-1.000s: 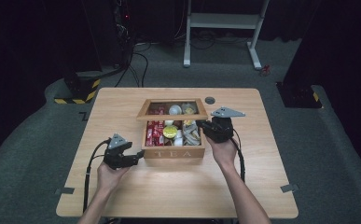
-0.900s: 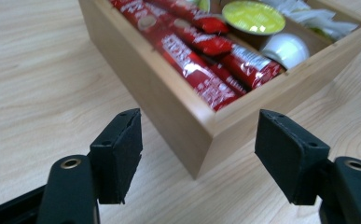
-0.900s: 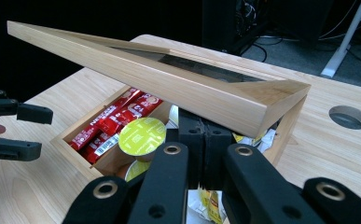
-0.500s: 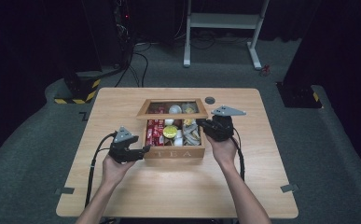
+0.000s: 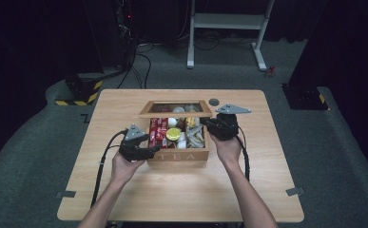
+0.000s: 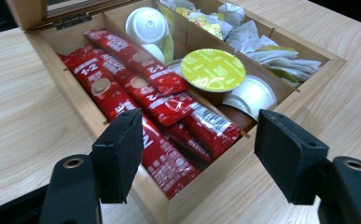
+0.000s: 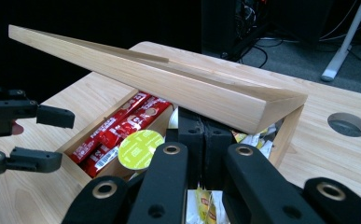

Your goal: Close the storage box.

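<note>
A wooden tea box [image 5: 181,155] sits mid-table with its windowed lid [image 5: 174,108] raised partway. Inside lie red sachets [image 6: 141,93], a yellow-topped capsule [image 6: 213,69], white capsules [image 6: 145,23] and crumpled tea bags [image 6: 262,42]. My left gripper [image 5: 153,152] hovers at the box's front left corner; in its own view the left gripper [image 6: 199,135] is open, with nothing between the pads. My right gripper [image 5: 210,126] is at the box's right side. Its own view shows the right gripper [image 7: 201,126] shut, tips under the tilted lid [image 7: 169,88]. The left gripper [image 7: 47,137] shows there too.
A round cable hole [image 5: 214,101] pierces the table [image 5: 124,199] behind the box. On the floor beyond stand a white desk frame [image 5: 229,28], a yellow-and-black striped base [image 5: 79,92] and a dark stand foot [image 5: 305,97]. Cables trail from both grippers toward me.
My left gripper has moved right and a little up, from the bare table to the box's front left corner. The right gripper and the lid have stayed put.
</note>
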`<state>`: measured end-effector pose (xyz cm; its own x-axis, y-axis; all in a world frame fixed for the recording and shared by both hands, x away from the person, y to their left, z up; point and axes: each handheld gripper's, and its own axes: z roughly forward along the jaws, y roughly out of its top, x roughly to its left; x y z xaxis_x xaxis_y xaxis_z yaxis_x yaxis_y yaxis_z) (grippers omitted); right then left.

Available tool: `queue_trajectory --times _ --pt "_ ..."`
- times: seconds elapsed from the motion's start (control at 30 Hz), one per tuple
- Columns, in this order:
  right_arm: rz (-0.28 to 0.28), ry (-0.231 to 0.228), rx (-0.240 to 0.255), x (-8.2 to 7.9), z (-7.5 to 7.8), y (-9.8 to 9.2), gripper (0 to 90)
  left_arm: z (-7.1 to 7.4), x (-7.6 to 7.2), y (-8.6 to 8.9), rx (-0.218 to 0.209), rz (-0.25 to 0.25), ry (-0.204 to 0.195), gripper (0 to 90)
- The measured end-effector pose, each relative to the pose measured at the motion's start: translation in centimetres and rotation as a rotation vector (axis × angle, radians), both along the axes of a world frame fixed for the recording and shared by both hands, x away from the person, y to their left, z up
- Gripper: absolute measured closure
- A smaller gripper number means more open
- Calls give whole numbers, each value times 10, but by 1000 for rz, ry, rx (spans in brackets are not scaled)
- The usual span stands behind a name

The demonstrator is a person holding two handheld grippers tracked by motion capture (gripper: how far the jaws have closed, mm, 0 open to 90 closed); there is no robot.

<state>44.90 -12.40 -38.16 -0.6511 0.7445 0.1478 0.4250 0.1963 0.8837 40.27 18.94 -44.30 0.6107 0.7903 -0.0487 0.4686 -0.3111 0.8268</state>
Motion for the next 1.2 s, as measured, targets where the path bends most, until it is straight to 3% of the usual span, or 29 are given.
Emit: queue_trajectory --times 0.6,0.8,1.2 --pt "-7 3 16 8 10 0 887 1 22 -33 34 -25 0 318" --pt "-8 1 18 9 11 0 887 2 26 -40 54 -11 -27 314" --pt "-11 2 26 15 17 1 886 4 38 -54 51 -21 -22 308"
